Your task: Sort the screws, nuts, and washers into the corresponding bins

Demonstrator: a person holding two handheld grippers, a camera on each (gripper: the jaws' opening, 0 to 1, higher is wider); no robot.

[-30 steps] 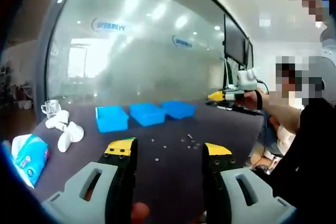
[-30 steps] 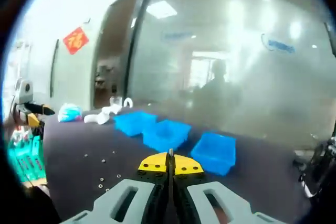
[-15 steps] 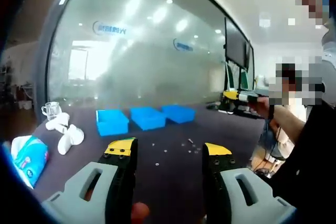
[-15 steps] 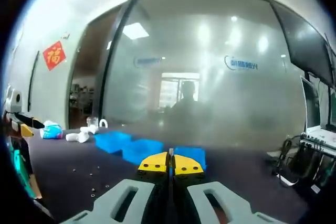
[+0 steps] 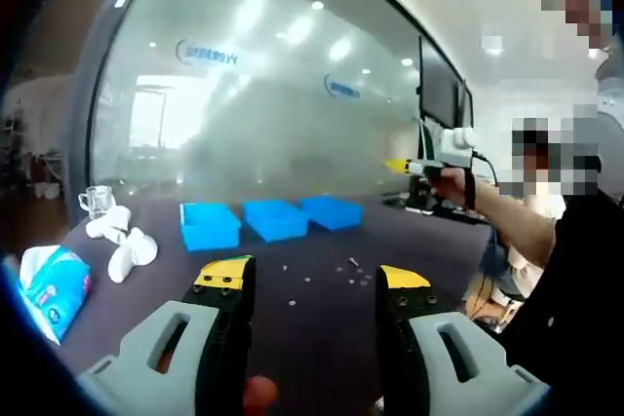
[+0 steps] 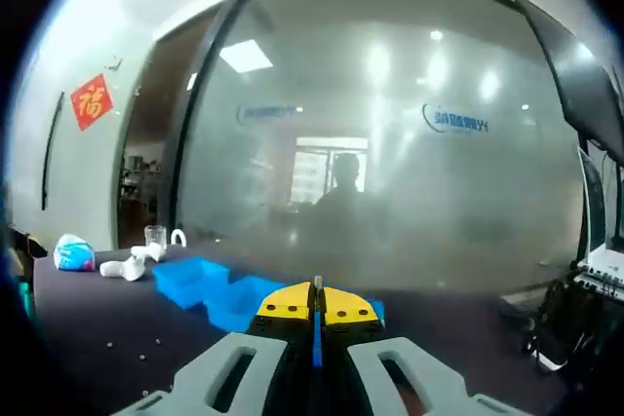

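Left gripper view: left gripper (image 5: 310,280) jaws wide, empty; hardware (image 5: 353,268) scattered on table (image 5: 322,323) before three blue bins (image 5: 272,218). Right gripper (image 6: 315,306) jaws closed, empty, raised since earlier.

dark table (image 5: 322,323); three blue bins (image 5: 274,217); scattered small hardware (image 5: 353,265), type unclear; tissue pack (image 5: 54,283)

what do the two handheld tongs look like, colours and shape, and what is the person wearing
Left tongs: two pale grey-green moulded arms with slotted cut-outs, black inner faces and yellow tip caps. Right tongs have the same grey arms and yellow caps, with a thin blue strip along the seam. The person's black sleeve shows at the right, with a dark strap at the wrist.
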